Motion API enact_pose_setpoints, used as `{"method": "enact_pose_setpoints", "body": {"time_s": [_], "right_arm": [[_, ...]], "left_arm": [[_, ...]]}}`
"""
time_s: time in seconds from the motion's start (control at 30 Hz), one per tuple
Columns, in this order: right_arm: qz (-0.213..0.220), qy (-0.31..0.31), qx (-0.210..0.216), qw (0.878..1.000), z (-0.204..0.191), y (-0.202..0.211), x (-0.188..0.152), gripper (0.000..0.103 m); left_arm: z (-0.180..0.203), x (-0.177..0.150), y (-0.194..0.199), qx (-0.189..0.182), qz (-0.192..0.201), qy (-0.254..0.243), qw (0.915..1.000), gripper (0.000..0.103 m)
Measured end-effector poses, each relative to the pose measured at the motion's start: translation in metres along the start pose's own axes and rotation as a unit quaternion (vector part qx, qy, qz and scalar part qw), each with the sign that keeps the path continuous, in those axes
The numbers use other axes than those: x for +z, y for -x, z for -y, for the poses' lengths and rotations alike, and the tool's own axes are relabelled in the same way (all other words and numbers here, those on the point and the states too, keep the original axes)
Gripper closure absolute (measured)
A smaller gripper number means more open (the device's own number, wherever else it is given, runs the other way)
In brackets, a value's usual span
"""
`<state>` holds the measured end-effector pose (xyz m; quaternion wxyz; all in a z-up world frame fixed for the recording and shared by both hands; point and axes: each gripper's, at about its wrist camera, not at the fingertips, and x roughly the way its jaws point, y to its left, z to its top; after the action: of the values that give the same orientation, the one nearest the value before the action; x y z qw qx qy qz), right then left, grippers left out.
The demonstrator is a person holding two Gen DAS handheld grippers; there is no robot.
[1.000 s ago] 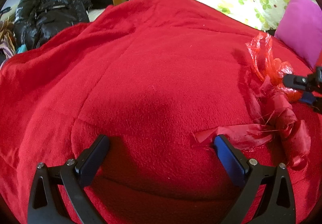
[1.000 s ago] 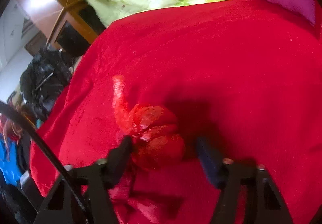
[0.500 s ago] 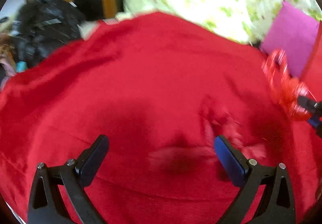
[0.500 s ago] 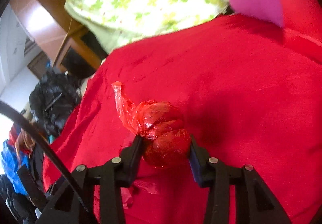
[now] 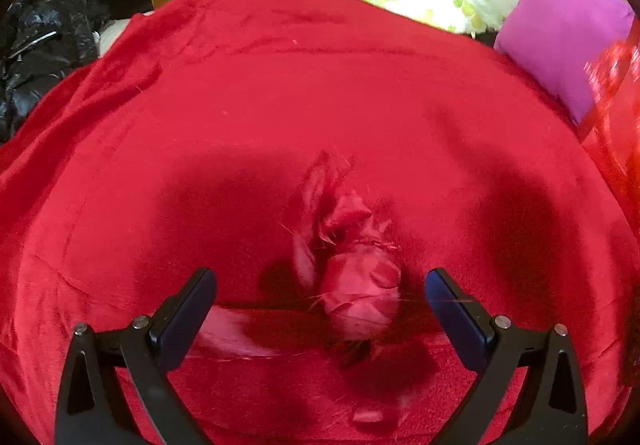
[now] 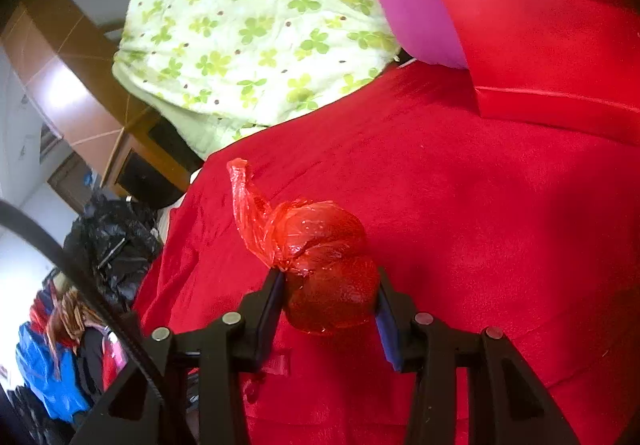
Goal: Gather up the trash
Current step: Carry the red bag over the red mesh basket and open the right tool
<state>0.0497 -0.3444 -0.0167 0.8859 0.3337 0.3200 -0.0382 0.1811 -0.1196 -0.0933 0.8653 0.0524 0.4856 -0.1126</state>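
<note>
Crumpled wrapper (image 5: 358,293), red blanket (image 5: 280,105), pink cushion (image 5: 560,33)

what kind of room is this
Most likely a bedroom: a red blanket covers what looks like a bed, with a clover-print quilt and a purple pillow at its far end.

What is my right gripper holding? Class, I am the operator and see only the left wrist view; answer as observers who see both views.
Observer: The right gripper is shut on a balled-up red plastic bag.
Operator: Does any of it stick out?
Observer: Yes, a loose tail of plastic stands up above the fingers, on the picture's left.
Operator: What lies ahead of that gripper?
Observer: A red paper bag with white lettering, in front of the purple cushion.
</note>
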Motion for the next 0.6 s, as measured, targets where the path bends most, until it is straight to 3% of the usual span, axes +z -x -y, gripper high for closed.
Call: {"method": "enact_pose_setpoints", "body": {"time_s": [0.1, 0.17, 0.2, 0.43, 0.6], "right_arm": [[0.012, 0.036, -0.008, 0.999, -0.009, 0.006, -0.004, 0.057], [0.024, 0.055, -0.015, 0.998, -0.014, 0.012, -0.008, 0.057], [0.030, 0.062, -0.016, 0.997, -0.016, 0.016, -0.009, 0.057], [0.061, 0.103, -0.027, 0.992, -0.025, 0.051, -0.037, 0.057], [0.087, 0.104, -0.033, 0.990, -0.017, 0.092, -0.053, 0.057]], "left_arm": [[0.001, -0.002, -0.003, 0.004, -0.001, -0.008, 1.0000, 0.032], [-0.002, -0.005, -0.002, -0.020, -0.004, -0.003, 0.9998, 0.062], [-0.003, -0.007, 0.002, -0.035, 0.002, 0.000, 0.9994, 0.067], [0.001, -0.018, 0.061, -0.008, 0.080, -0.017, 0.9967, 0.067], [0.014, -0.035, 0.124, 0.013, 0.143, -0.046, 0.9885, 0.067]]}}
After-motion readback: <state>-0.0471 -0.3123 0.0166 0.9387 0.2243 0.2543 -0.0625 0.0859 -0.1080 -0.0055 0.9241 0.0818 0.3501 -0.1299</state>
